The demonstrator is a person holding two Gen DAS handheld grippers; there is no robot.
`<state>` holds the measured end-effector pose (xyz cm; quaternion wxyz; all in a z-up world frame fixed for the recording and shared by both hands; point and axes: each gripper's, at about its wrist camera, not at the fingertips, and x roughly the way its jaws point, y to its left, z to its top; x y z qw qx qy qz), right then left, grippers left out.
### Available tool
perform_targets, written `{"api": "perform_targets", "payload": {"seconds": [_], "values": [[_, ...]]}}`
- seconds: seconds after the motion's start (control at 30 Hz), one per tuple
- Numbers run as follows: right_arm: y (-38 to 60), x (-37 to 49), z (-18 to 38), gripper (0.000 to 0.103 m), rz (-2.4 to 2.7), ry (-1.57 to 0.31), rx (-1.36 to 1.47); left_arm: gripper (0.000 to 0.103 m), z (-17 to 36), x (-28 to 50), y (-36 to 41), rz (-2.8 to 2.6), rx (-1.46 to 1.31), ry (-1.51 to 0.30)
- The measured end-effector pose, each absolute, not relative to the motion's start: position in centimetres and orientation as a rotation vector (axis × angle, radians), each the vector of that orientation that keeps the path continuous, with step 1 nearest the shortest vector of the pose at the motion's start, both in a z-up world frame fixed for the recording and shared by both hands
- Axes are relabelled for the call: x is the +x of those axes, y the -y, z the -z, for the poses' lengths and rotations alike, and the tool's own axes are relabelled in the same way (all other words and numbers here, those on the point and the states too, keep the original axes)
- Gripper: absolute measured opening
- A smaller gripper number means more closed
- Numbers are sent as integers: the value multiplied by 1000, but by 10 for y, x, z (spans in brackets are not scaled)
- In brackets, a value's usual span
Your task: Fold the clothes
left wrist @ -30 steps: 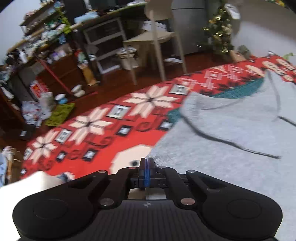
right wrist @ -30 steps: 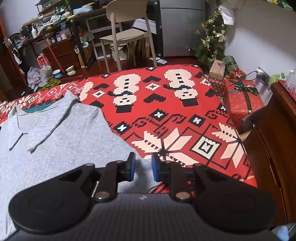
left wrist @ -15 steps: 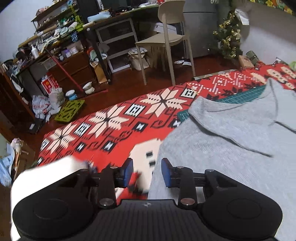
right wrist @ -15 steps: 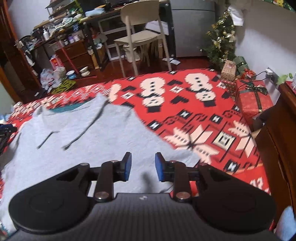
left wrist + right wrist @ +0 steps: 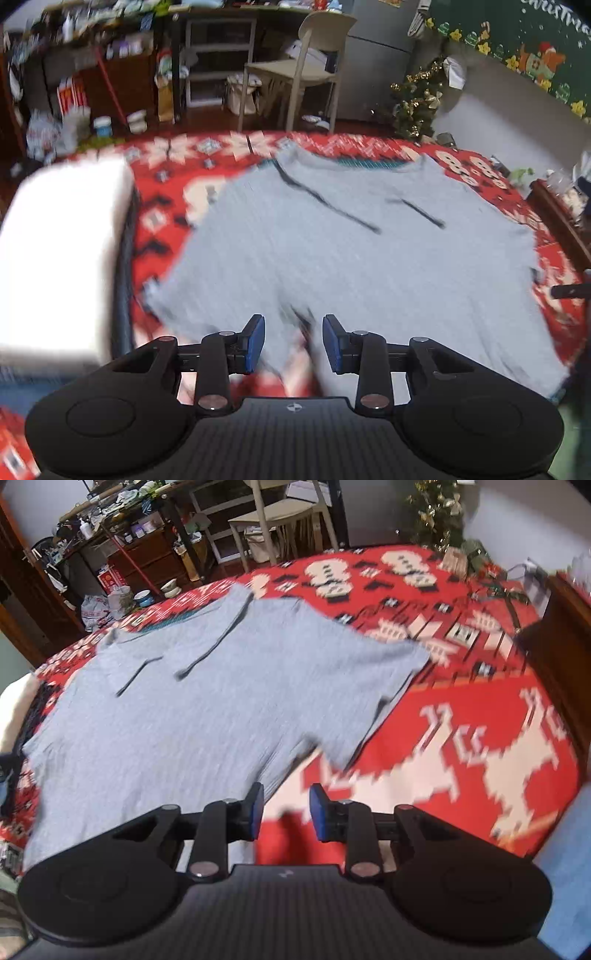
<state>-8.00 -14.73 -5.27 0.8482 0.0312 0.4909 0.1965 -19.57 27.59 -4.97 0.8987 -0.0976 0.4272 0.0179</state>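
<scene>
Grey sweatshirt [image 5: 351, 258] lies spread flat on a red patterned blanket [image 5: 166, 206], front up, two dark drawstrings running down from the neck; in the right wrist view the same sweatshirt [image 5: 177, 716] fills the left and middle of the frame, one sleeve reaching out to the right over the blanket [image 5: 480, 709]; left tool [image 5: 292, 343] has its blue-padded jaws apart, nothing between them, sitting over the near hem of the sweatshirt where a bit of red blanket shows through; right tool [image 5: 282, 808] also has jaws apart and empty, left pad over the garment's near right edge, right pad over bare blanket; contact with cloth cannot be told, both views motion-blurred; white pillow-like block [image 5: 62, 251] sits just beside the sweatshirt's left side, and shows at the left edge of the right wrist view; beige chair [image 5: 295, 70] stands on the wooden floor beyond the blanket; small Christmas tree [image 5: 417, 99] by the wall to the right of the chair; cluttered shelves [image 5: 122, 528] along the back left; dark wooden furniture [image 5: 561, 635] at the right edge of the blanket.
</scene>
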Motion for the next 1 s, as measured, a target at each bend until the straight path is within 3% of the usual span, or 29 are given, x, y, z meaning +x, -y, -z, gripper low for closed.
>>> {"api": "perform_targets", "payload": {"seconds": [0.07, 0.13, 0.7, 1.0], "values": [[142, -93, 53, 26, -428, -1030, 52, 34, 55, -208, -270, -45, -237, -877], [139, -104, 54, 10, -439, -1029, 47, 34, 59, -218, -267, -55, -279, -877], [110, -115, 80, 11, -440, -910, -95, 31, 51, -251, -250, -111, -236, -874], [124, -114, 74, 12, -408, -875, 7, 33, 53, -255, -248, -97, -234, -879]]}}
